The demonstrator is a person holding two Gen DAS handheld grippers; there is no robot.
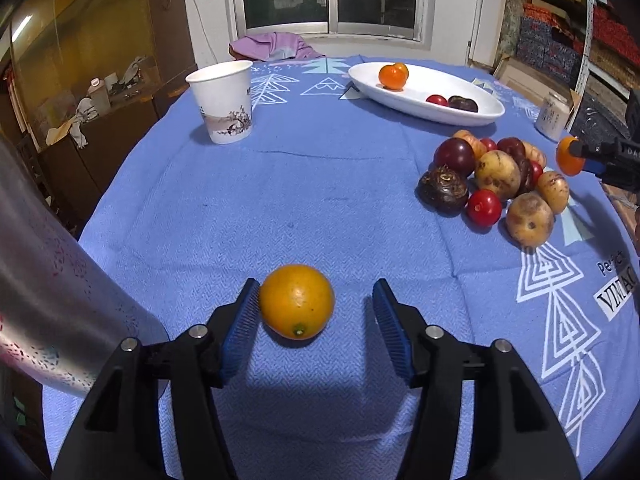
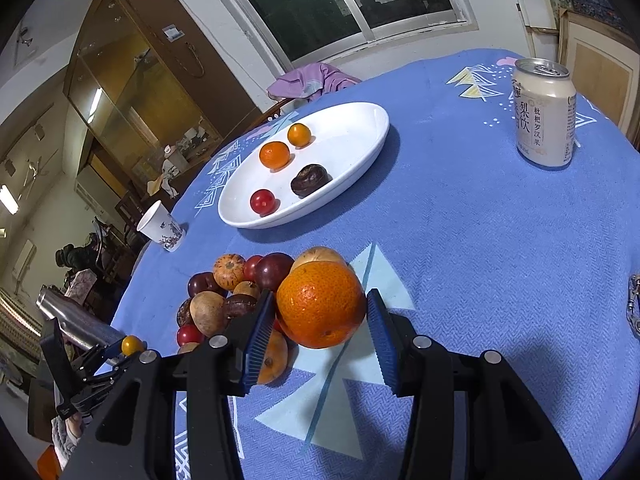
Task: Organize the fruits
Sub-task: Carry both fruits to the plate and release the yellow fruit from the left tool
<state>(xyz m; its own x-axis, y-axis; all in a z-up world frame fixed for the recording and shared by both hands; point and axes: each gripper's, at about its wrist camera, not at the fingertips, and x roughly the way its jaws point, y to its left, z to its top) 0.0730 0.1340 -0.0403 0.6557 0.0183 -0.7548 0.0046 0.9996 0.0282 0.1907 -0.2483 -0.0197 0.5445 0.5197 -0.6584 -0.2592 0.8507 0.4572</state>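
Note:
A small yellow-orange citrus (image 1: 297, 301) lies on the blue tablecloth between the pads of my left gripper (image 1: 316, 308). It sits against the left pad, with a clear gap to the right pad, so this gripper is open. The same left gripper (image 2: 120, 354) shows at the lower left of the right wrist view. My right gripper (image 2: 320, 316) is shut on a larger orange (image 2: 320, 304), held just above a pile of mixed fruit (image 2: 224, 296). That pile (image 1: 492, 180) lies at the right in the left wrist view. A white oval plate (image 2: 348, 132) holds two small oranges, a red fruit and a dark one.
A paper cup (image 1: 224, 100) stands at the table's far left. A drink can (image 2: 544, 112) stands at the far right. A steel bottle (image 1: 48, 280) lies close on the left of my left gripper. A purple cloth (image 1: 272, 46) sits beyond the table's far edge.

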